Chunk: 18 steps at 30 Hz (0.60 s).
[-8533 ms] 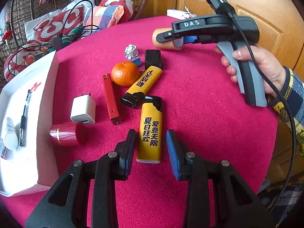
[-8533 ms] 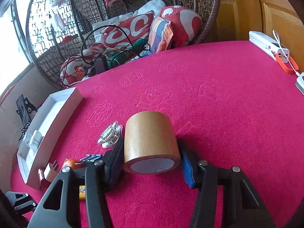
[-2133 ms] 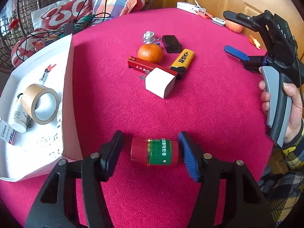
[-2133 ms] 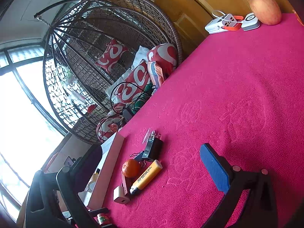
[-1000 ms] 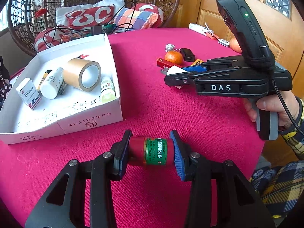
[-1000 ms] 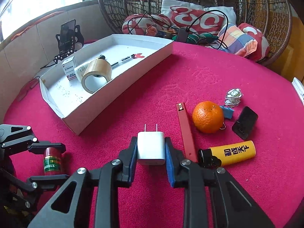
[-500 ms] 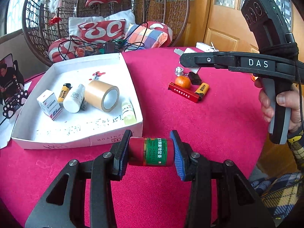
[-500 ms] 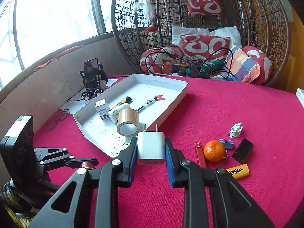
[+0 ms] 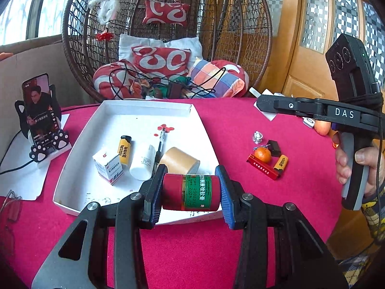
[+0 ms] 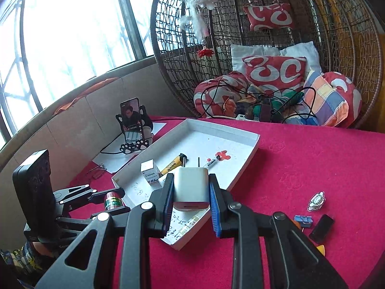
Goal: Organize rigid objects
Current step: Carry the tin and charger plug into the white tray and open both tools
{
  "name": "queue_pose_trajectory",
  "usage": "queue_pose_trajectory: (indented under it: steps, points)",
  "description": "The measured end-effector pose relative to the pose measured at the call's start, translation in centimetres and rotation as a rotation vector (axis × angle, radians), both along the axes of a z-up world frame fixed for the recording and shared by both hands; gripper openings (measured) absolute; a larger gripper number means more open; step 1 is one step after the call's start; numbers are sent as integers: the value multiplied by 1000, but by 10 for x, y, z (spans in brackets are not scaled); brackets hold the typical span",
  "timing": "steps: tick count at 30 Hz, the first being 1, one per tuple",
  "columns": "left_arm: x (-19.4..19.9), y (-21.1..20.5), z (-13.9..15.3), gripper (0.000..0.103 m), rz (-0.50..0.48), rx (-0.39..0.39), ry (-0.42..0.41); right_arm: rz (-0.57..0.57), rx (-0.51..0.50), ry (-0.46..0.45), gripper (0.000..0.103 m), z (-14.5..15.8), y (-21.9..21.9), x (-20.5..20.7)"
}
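Note:
My left gripper point(image 9: 191, 192) is shut on a red jar with a green label point(image 9: 191, 192), held above the near edge of the white tray point(image 9: 72, 207). The jar also shows in the right wrist view point(image 10: 112, 200). My right gripper point(image 10: 191, 190) is shut on a white charger plug point(image 10: 191, 187), prongs up, above the tray's near right part point(image 10: 245, 166). The tray holds a tape roll point(image 9: 179, 160), a white bottle point(image 9: 142, 162), a small box point(image 9: 108, 166), a yellow lighter point(image 9: 124, 149) and a pen point(image 9: 160, 142).
On the red tablecloth right of the tray lie an orange point(image 9: 262, 154), a red lighter point(image 9: 262, 168), a yellow lighter point(image 9: 281, 162), a black case point(image 9: 273, 145) and a silver trinket point(image 9: 258, 136). A phone on a stand point(image 9: 39, 115) is left of the tray.
Both grippers have risen and moved toward the tray. The left one now holds the jar over the tray's near edge; the right one carries the charger over the tray.

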State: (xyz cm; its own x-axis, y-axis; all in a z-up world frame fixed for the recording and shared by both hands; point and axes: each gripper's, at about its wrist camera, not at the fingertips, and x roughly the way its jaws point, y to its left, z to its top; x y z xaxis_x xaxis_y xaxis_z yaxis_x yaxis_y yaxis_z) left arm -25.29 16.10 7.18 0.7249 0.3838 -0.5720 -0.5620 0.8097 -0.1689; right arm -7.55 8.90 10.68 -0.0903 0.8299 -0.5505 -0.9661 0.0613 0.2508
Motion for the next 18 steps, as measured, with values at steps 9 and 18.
queue_pose_trajectory:
  steps: [9, 18]
  points:
    - [11, 55, 15, 41, 146, -2, -79, -25, 5, -33, 26, 3, 35, -5]
    - [40, 133, 0, 40, 291, -96, -58, -94, -47, 21, 26, -34, 83, 2]
